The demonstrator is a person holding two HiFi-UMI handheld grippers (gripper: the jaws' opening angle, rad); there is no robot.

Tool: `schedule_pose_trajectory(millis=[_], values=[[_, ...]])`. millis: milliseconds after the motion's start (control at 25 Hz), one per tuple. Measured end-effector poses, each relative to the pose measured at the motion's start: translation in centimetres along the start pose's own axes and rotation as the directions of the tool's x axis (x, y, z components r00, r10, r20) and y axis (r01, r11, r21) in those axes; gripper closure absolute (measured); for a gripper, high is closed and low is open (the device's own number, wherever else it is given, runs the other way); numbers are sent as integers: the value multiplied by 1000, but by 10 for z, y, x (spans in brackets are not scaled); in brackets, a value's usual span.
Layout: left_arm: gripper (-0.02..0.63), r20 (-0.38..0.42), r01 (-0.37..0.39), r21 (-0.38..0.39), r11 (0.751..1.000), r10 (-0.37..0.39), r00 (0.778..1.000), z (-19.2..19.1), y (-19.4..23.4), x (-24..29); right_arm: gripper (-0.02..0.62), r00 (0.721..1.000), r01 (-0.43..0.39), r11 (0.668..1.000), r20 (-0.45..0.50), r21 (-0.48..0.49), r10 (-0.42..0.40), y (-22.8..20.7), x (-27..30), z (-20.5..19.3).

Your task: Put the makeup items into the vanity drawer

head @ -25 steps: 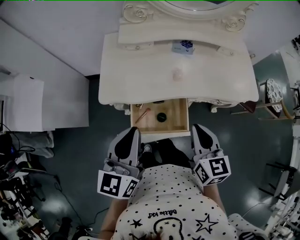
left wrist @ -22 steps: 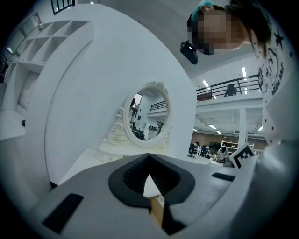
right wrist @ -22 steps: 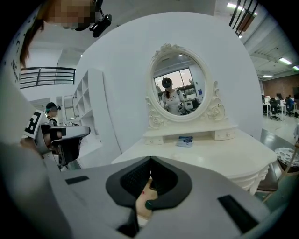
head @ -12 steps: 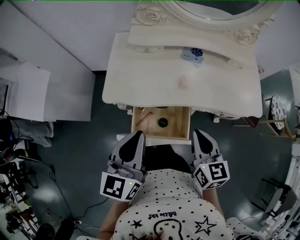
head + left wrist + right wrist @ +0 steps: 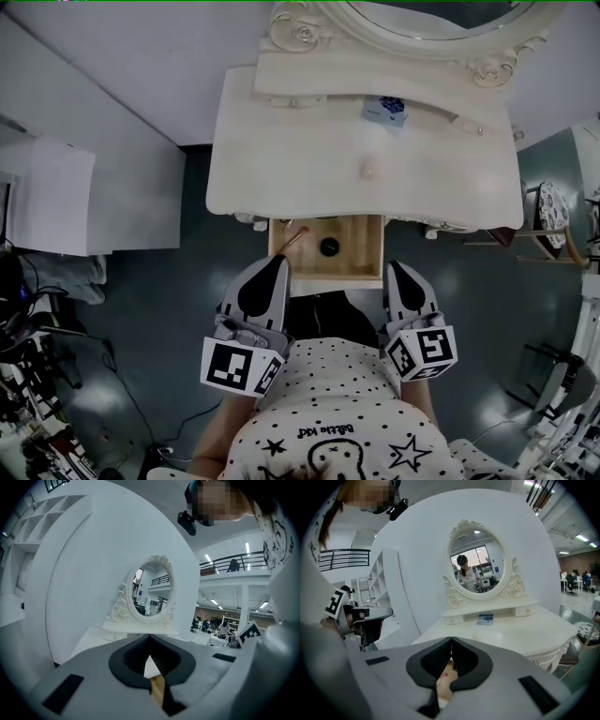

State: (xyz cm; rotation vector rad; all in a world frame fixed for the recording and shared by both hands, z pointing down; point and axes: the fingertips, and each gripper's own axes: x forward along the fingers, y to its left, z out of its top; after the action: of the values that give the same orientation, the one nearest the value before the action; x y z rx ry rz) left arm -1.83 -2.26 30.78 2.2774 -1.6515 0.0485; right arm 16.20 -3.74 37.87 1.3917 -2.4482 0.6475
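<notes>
Left gripper (image 5: 277, 264) and right gripper (image 5: 397, 270), fingers pressed together and empty, flanked the open drawer's (image 5: 359, 255) near edge. Inside lay a pink-tipped stick (image 5: 293, 238) and a black pot (image 5: 329, 247). At twelve o'clock, a pink item (image 5: 367, 170) sat on the counter (image 5: 281, 159).

vanity top (image 5: 309, 159): cream paint, smooth, soft sheen | drawer (image 5: 361, 255): bare pale wood, matt | left gripper (image 5: 149, 637): grey matt plastic shell; pads (image 5: 132, 659) black, ribbed, perhaps rubber | shirt (image 5: 337, 394): printed cloth | floor (image 5: 192, 309): dark, glossy
</notes>
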Motion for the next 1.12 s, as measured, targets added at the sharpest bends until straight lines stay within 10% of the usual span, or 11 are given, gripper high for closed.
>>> schedule_pose_trajectory(millis=[1120], values=[[604,-5,30,-43,999,-30,1000,1,48,-2,534,1000,16,995,28,-97,-13,30,46,26]])
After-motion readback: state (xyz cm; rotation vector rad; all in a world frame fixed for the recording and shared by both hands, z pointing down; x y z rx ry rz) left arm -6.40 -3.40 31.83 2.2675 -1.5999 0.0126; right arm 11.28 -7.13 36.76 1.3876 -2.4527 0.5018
